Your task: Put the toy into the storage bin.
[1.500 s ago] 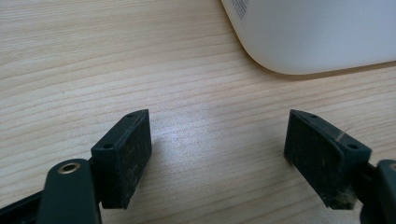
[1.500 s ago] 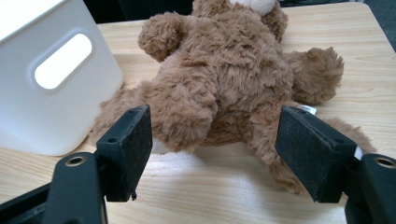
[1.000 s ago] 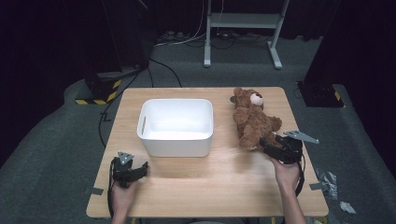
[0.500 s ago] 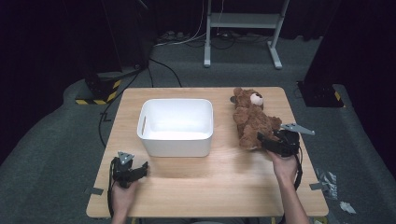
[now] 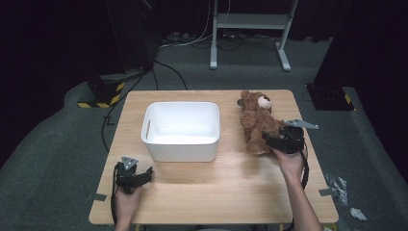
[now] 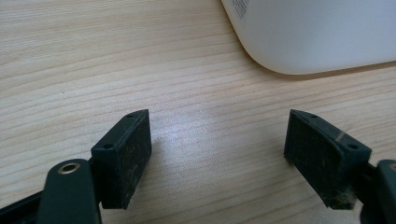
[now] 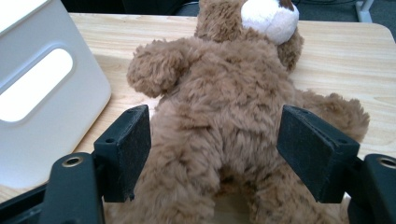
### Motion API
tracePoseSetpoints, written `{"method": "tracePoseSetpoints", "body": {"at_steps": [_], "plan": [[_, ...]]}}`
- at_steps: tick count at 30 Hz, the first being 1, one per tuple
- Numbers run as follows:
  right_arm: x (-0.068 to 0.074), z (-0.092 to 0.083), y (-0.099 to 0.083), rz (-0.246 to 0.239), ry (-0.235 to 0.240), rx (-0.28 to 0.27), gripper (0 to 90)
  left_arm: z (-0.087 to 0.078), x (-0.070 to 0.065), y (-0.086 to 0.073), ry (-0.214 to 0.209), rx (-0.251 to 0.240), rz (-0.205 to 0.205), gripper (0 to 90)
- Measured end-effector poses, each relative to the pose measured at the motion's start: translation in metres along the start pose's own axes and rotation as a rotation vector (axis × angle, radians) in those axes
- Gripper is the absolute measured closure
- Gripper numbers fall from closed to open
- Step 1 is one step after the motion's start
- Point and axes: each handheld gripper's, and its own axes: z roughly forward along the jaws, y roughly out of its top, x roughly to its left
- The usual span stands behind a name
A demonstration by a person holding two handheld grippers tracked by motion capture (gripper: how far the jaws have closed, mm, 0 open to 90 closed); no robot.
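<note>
teddy bear (image 7: 224, 116) lying on counter (image 7: 345, 51), belly between wide-open jaws of right gripper (image 7: 212, 154), not yet pinched | likely soft, light, squashy; best taken across torso | left gripper (image 6: 217, 154) open, idle

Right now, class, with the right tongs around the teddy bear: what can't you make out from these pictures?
- Teddy bear: legs cut off by the bottom edge of the right gripper view; in the high view the right tongs cover them.
- Whether the pads press the fur: too close to tell.
- White bin: the left gripper view's top edge cuts it off.
</note>
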Motion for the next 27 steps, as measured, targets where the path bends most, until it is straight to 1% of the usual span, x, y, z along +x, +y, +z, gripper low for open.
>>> {"method": "tracePoseSetpoints", "body": {"at_steps": [1, 4, 5, 7, 8, 10, 11, 13, 16, 21, 23, 27], "plan": [[0.000, 0.001, 0.001, -0.004, -0.003, -0.001, 25.9, 0.000, 0.000, 0.000, 0.000, 0.000, 0.000, 22.9], [-0.001, 0.004, 0.006, 0.003, -0.007, -0.006, 26.2, 0.000, 0.000, 0.000, -0.001, 0.003, 0.006, 22.9], [-0.001, 0.005, 0.008, 0.004, -0.009, 0.000, 25.8, 0.000, 0.000, 0.000, 0.000, 0.004, 0.006, 22.9], [-0.001, 0.007, 0.010, -0.002, -0.016, 0.003, 26.0, 0.000, 0.000, 0.000, 0.000, 0.004, 0.005, 22.9], [-0.002, 0.009, 0.014, -0.006, -0.025, 0.002, 26.0, 0.000, 0.001, 0.000, -0.003, 0.001, 0.006, 22.9], [-0.002, 0.011, 0.018, -0.006, -0.028, 0.001, 26.0, 0.000, 0.000, 0.000, -0.004, 0.001, 0.005, 22.9], [-0.002, 0.013, 0.019, -0.006, -0.031, 0.005, 25.9, -0.001, 0.001, 0.000, 0.000, 0.009, 0.012, 22.8], [-0.002, 0.016, 0.021, -0.006, -0.036, 0.014, 25.9, -0.001, 0.001, 0.000, -0.001, 0.007, 0.012, 22.8], [-0.004, 0.021, 0.022, 0.010, -0.037, 0.026, 25.8, -0.001, 0.001, 0.000, -0.001, 0.007, 0.011, 22.8], [-0.008, 0.028, 0.025, 0.015, -0.057, 0.035, 25.8, -0.001, 0.001, 0.000, -0.001, 0.007, 0.011, 22.9], [-0.010, 0.032, 0.026, 0.008, -0.057, 0.040, 25.7, -0.001, 0.001, 0.000, 0.000, 0.007, 0.010, 22.9], [-0.012, 0.038, 0.028, 0.011, -0.068, 0.045, 25.7, -0.001, 0.000, 0.000, 0.001, 0.007, 0.011, 22.8]]}}
